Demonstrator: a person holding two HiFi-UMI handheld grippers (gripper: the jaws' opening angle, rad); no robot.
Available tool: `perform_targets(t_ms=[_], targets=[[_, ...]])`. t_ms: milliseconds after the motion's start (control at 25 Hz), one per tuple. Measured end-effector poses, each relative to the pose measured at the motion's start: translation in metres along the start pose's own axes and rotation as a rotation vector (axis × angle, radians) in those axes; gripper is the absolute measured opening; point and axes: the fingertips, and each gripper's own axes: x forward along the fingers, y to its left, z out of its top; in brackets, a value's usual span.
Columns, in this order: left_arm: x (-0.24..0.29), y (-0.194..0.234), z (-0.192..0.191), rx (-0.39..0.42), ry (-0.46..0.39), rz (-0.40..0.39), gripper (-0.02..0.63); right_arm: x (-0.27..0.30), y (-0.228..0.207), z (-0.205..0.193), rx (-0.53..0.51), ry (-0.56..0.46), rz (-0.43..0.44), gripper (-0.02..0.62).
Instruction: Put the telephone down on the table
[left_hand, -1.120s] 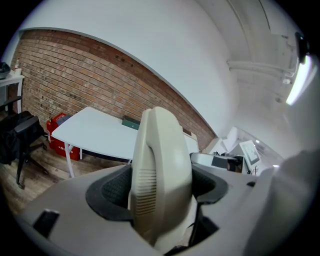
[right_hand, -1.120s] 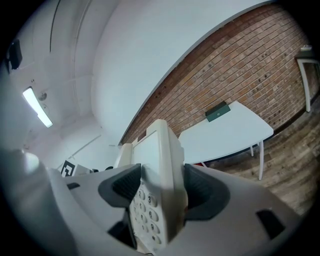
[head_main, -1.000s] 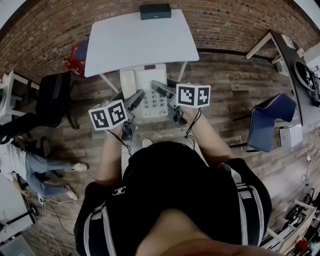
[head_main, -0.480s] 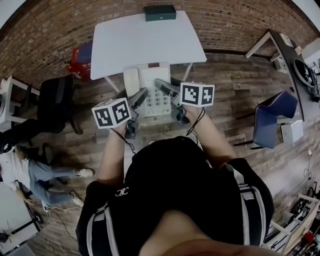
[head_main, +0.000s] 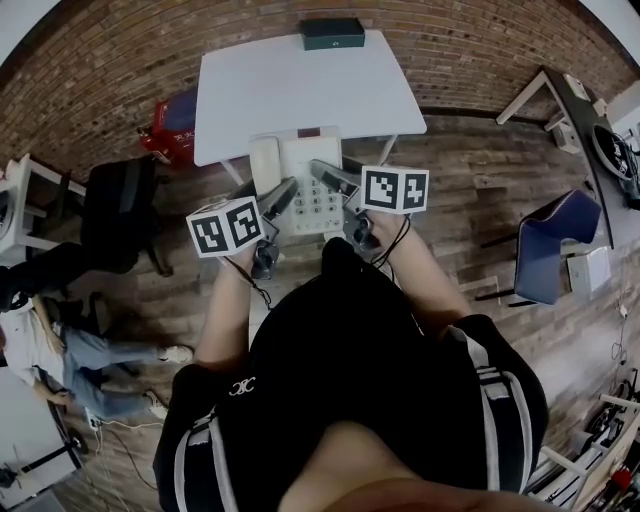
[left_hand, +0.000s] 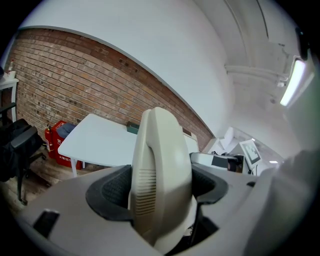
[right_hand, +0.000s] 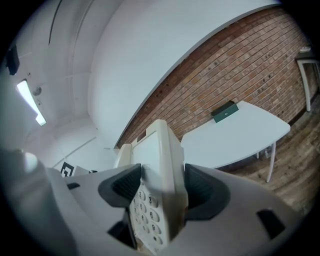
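A cream telephone (head_main: 300, 183) with a keypad and its handset on the left is held in the air between both grippers, just short of the white table's (head_main: 300, 90) near edge and over the wooden floor. My left gripper (head_main: 281, 196) is shut on the handset side (left_hand: 159, 165), with the dark pads (left_hand: 111, 189) pressing on it. On the keypad side (right_hand: 156, 180) my right gripper (head_main: 327, 176) is shut. The table (left_hand: 97, 142) lies ahead in the left gripper view, and the right gripper view also shows the table (right_hand: 235, 137).
A dark green box (head_main: 333, 33) lies at the table's far edge by the brick wall. A black chair (head_main: 120, 212) and a red object (head_main: 160, 130) stand left of the table. A blue chair (head_main: 553, 245) is at right. A seated person's legs (head_main: 75, 355) show at far left.
The table has drawn closer and sits lower in the head view. Both grippers keep their hold on the telephone, which has moved slightly forward towards the table's edge.
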Motion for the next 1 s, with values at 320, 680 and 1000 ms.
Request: perform_targets(t_ms=[320, 680, 1000], targets=[[0.022, 0.034, 0.02, -0.001, 0.002, 0.014, 0.348, 0.041, -0.016, 0.014, 0.011, 0.011, 0.008, 0.233], [0.072, 0.071, 0.068, -0.009, 0.01, 0.03, 0.348, 0.095, -0.052, 0.06, 0.031, 0.019, 0.018, 0.233], [0.13, 0.105, 0.106, -0.023, 0.046, 0.042, 0.348, 0.144, -0.097, 0.1, 0.059, 0.044, 0.023, 0.233]])
